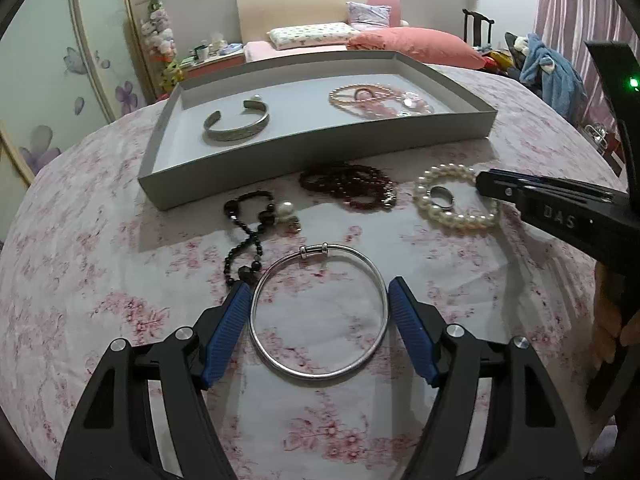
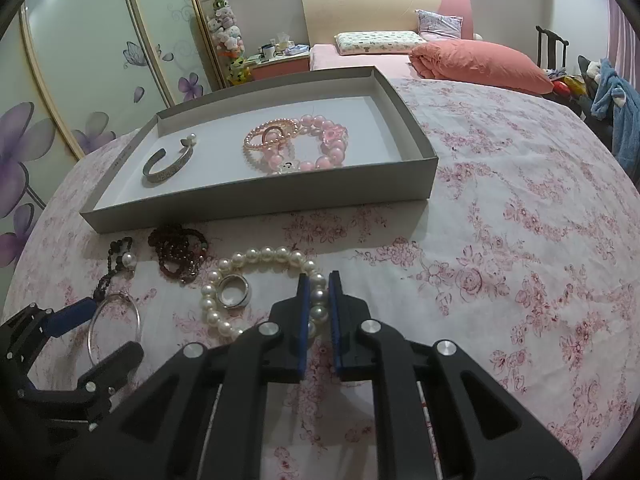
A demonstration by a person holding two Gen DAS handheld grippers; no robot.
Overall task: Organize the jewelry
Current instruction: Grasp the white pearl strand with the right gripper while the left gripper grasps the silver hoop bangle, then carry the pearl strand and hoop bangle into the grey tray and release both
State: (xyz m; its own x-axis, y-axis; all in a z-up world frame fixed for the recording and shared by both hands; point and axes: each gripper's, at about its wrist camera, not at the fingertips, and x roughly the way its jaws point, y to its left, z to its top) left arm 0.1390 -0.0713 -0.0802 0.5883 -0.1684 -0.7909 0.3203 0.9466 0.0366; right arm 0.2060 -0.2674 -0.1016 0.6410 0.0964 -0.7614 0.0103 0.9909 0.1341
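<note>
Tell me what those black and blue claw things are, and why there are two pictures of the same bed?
Each claw is a hand-held gripper that a person squeezes, with a camera looking along its fingers, so each picture comes from one claw. The left hand-held gripper is open around a thin silver bangle, which lies flat on the pink flowered bedspread. The right hand-held gripper is shut on a white pearl bracelet, which has a silver ring lying inside its loop. Nearby lie dark red beads and a black bead string. The grey cardboard tray already holds a silver cuff and pink bead bracelets.
</note>
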